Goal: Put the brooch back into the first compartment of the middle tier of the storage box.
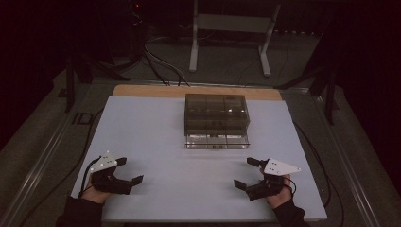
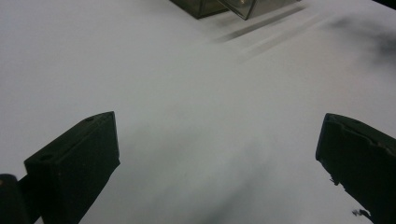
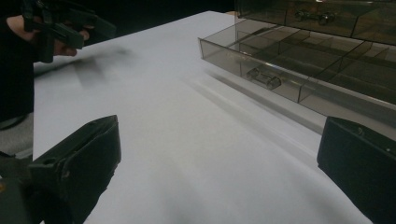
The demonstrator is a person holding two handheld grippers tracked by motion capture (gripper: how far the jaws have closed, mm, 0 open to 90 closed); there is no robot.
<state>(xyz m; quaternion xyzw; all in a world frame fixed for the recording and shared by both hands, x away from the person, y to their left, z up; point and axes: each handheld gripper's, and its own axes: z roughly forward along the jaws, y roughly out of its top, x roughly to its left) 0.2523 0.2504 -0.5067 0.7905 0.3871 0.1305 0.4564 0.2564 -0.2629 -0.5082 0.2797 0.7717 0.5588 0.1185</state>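
Grippers are sitting low at the near edge of the table (image 1: 151,123), 1 in each hand, and both are showing their jaws spread wide with nothing between them. The left gripper (image 1: 131,171) is resting at the near left, its grey plate catching the light, with the person's left hand (image 1: 97,194) wrapping it from below. The right gripper (image 1: 247,173) is mirroring it at the near right, held by the right hand (image 1: 279,191) in a dark sleeve.

Well apart from both, toward the far middle of the white tabletop, a smoky see-through drawer box (image 1: 216,113) is standing. Its bottom drawer (image 1: 216,140) is sticking out toward the person, and the right gripper view is showing that drawer (image 3: 280,65) split into compartments, with a small clear handle (image 3: 264,77) on its front wall. The contents are too dim to make out.

In the left gripper view, the box's corner (image 2: 219,7) is just peeking in at the top edge. Cables are trailing off both sides of the table.
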